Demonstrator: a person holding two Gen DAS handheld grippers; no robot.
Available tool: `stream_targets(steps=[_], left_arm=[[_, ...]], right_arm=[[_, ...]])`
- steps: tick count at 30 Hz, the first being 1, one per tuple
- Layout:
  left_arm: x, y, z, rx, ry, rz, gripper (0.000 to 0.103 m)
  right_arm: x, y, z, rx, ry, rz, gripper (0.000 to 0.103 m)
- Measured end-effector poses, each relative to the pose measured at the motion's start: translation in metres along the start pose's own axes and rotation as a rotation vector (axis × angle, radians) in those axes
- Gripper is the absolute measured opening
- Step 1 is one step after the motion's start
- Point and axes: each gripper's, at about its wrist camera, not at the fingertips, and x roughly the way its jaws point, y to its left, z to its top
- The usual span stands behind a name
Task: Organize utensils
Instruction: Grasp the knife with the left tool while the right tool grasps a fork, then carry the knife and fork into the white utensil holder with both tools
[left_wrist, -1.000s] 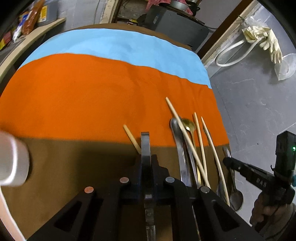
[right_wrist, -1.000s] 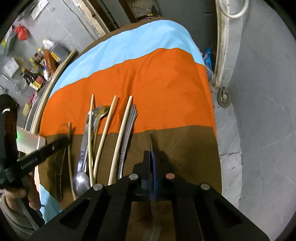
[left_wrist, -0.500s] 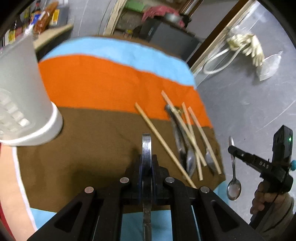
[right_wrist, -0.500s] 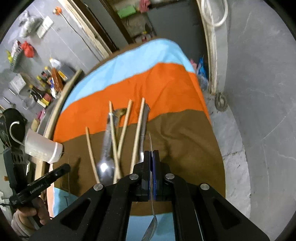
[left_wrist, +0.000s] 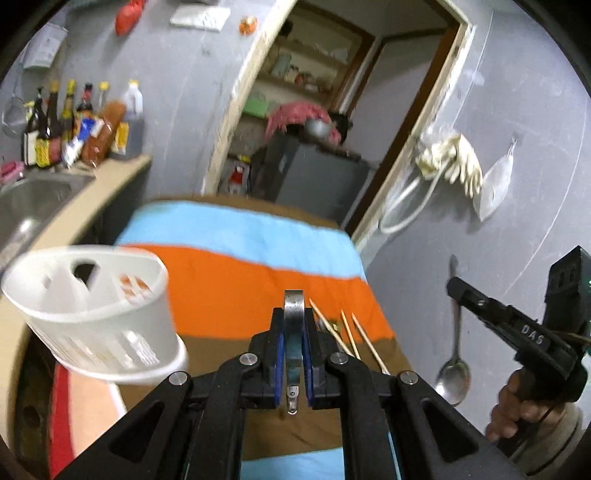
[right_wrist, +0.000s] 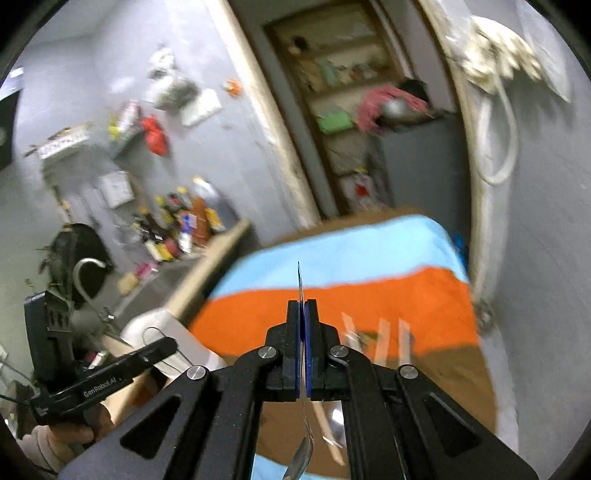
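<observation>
Utensils are being sorted over a table draped in a blue, orange and brown cloth (left_wrist: 236, 284). You are clamping a metal utensil handle (left_wrist: 294, 314) in your left gripper (left_wrist: 294, 339), pads pressed on both its sides. Your right gripper (right_wrist: 302, 332) is pinching a spoon (left_wrist: 453, 373) by its handle, bowl hanging downward beyond the table's edge. A white slotted utensil holder (left_wrist: 99, 314) is showing blurred at the left. Chopsticks (left_wrist: 364, 341) and other cutlery are lying on the cloth, between the two grippers.
</observation>
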Motion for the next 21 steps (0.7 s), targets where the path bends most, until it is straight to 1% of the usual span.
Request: stream_targets(steps=[6, 11, 14, 17, 21], left_arm=[[-0.043, 0.026, 0.032, 0.018, -0.083, 0.034, 0.008], [-0.078, 0.056, 0.053, -0.013, -0.137, 0.074, 0.008], [-0.097, 0.078, 0.062, -0.029, -0.171, 0.120, 0.008], [-0.110, 0.103, 0.069, -0.043, -0.206, 0.175, 0.008], [-0.114, 0.137, 0.074, -0.073, -0.231, 0.243, 0.008]], right_arm=[[0.025, 0.071, 0.027, -0.106, -0.100, 0.142, 0.002], [0.046, 0.126, 0.039, -0.146, -0.183, 0.255, 0.002], [0.067, 0.154, 0.044, -0.135, -0.215, 0.294, 0.002], [0.086, 0.174, 0.040, -0.114, -0.228, 0.316, 0.002], [0.116, 0.197, 0.032, -0.113, -0.221, 0.322, 0.002]])
